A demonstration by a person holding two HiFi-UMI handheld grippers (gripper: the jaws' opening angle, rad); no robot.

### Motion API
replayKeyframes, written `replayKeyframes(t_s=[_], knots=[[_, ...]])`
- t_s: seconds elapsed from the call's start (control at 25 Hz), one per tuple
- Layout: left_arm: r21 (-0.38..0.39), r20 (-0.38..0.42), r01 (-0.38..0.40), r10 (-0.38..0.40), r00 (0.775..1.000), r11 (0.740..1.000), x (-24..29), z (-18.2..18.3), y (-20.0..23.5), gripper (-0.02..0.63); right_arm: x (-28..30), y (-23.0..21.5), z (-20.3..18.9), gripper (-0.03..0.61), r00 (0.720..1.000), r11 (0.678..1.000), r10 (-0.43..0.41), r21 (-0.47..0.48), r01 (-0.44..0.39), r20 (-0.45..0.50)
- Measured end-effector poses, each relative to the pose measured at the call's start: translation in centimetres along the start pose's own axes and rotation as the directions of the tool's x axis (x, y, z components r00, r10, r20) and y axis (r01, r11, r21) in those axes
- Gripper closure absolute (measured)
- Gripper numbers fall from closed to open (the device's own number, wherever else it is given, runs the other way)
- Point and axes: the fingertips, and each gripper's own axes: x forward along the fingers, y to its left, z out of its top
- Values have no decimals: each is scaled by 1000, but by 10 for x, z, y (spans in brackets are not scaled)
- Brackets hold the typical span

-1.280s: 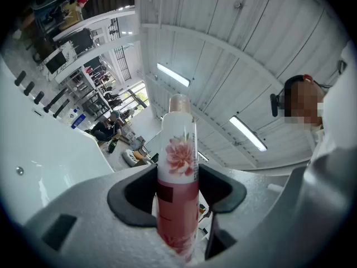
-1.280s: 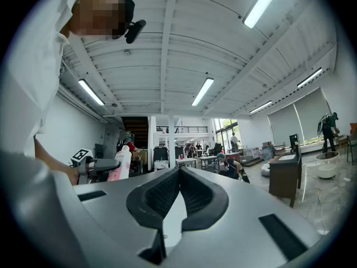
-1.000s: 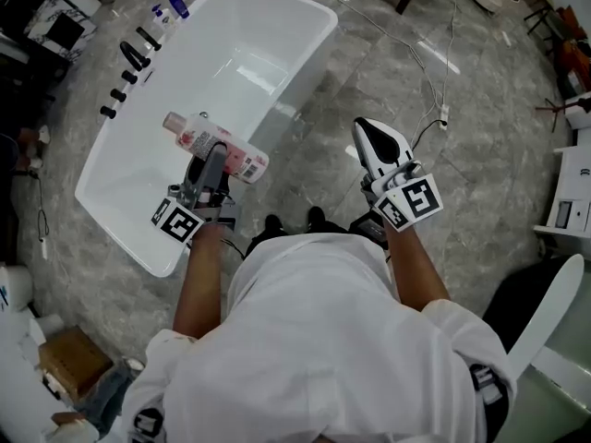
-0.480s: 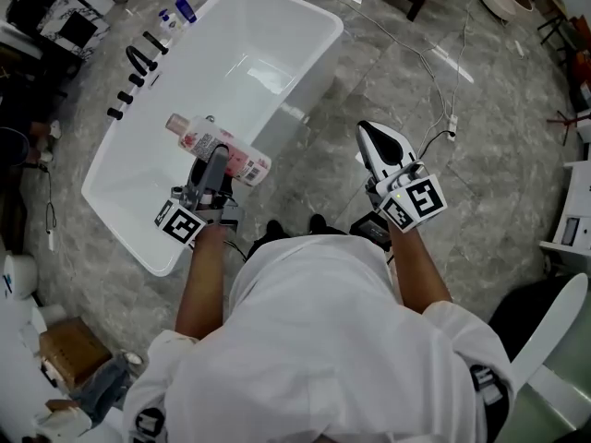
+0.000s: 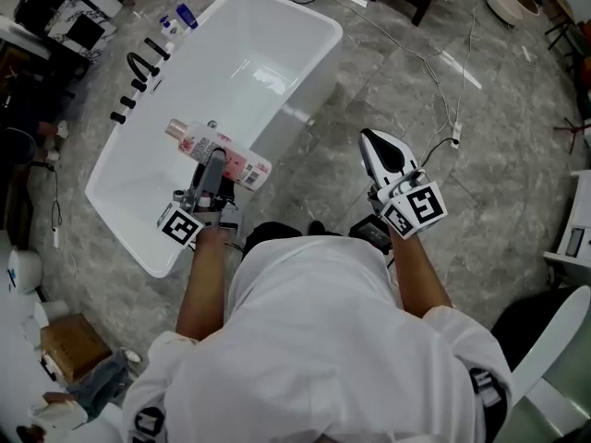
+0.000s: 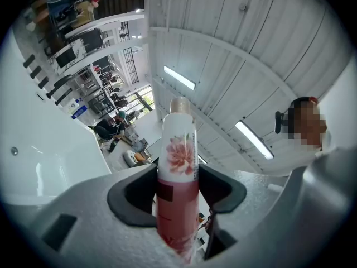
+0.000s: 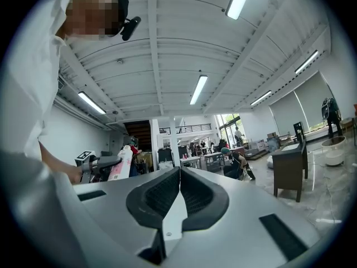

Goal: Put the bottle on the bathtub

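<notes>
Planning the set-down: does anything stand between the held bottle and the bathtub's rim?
Nothing visible does. The bottle, gripped in the left gripper's jaws, hangs over the bathtub, and the near rim is bare.

head view steeply down over bathtub point(image 5: 259, 53), gripper views close along own jaws, all share the bottle point(image 5: 196, 141)

Head view, left of centre: the left hand-held gripper point(image 5: 216, 162) covers the midsection of the pink bottle point(image 5: 191, 141). Left gripper view, bottom centre: the pink bottle base is hidden behind the gripper body. Head view, upper left: blue-capped containers point(image 5: 181, 15) are too small to identify.
</notes>
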Motion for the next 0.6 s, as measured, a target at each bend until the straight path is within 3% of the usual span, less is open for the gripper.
replayKeyframes(t_s=[0.6], knots=[[-31, -17, 27, -27, 999, 999, 50, 7, 36, 388, 27, -35, -20, 565, 999, 999, -21, 25, 22, -45]])
